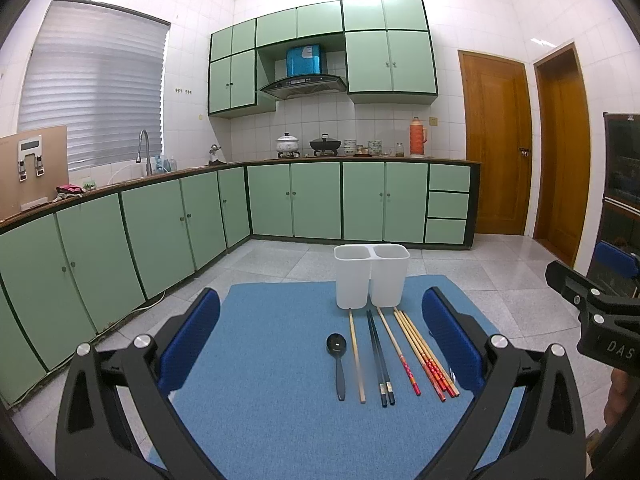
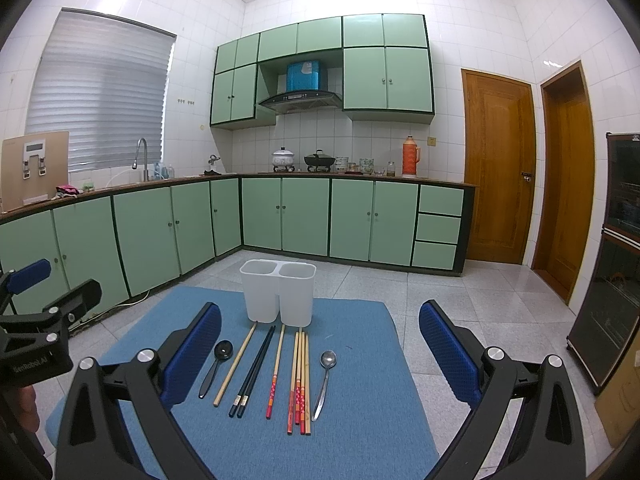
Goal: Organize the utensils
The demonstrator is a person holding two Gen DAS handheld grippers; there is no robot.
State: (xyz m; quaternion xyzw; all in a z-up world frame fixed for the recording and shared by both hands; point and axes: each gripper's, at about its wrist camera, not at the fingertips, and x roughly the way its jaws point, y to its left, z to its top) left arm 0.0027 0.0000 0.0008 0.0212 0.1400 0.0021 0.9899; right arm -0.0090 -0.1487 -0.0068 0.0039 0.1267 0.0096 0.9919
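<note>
A white two-compartment holder point(image 1: 372, 276) point(image 2: 278, 294) stands upright at the far end of a blue mat point(image 1: 264, 392) point(image 2: 360, 420). In front of it lie, left to right, a black spoon point(image 1: 338, 360) point(image 2: 216, 366), a plain wooden chopstick point(image 1: 357, 356) point(image 2: 235, 364), a dark pair of chopsticks point(image 1: 380, 358) point(image 2: 253, 370), a red-tipped chopstick point(image 1: 398, 350) point(image 2: 276, 370), several more red-tipped chopsticks point(image 1: 426, 354) point(image 2: 300, 380) and a metal spoon point(image 2: 325, 380). My left gripper point(image 1: 320, 336) and right gripper point(image 2: 320, 344) hover open above the mat, holding nothing.
Green kitchen cabinets point(image 1: 160, 224) run along the left and back walls. Two wooden doors point(image 2: 500, 172) stand at the right, with a dark glass-fronted cabinet point(image 2: 612, 264) beside them. Tiled floor surrounds the mat. The other gripper's body shows at each view's edge.
</note>
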